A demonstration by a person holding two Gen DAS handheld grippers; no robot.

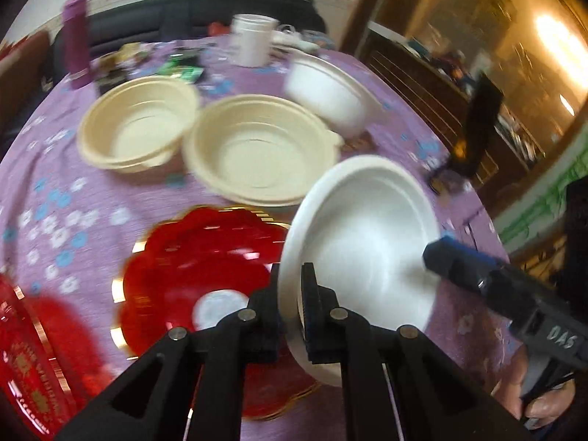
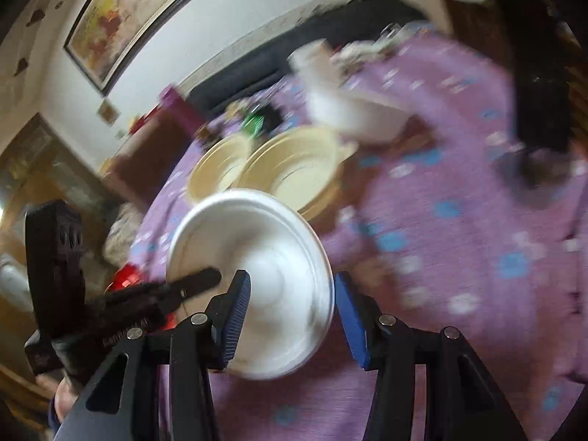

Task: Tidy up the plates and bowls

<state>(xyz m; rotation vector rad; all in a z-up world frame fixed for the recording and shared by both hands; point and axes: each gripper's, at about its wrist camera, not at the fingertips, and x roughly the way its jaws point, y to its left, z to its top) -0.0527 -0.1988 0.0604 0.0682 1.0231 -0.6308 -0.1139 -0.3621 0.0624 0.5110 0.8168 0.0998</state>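
My left gripper is shut on the near rim of a white bowl, which it holds tilted above the purple flowered tablecloth. In the right wrist view the same white bowl lies just ahead of my right gripper. That gripper's blue pads stand apart, one over the bowl and one off its right rim, pressing nothing. The left gripper reaches in from the left onto the rim. Two cream bowls and another white bowl rest farther back. A red plate lies under my left fingers.
A purple bottle, a white cup and small clutter stand at the table's far edge. A red packet lies at the near left. A dark object stands at the table's right edge. A hand grips the right tool.
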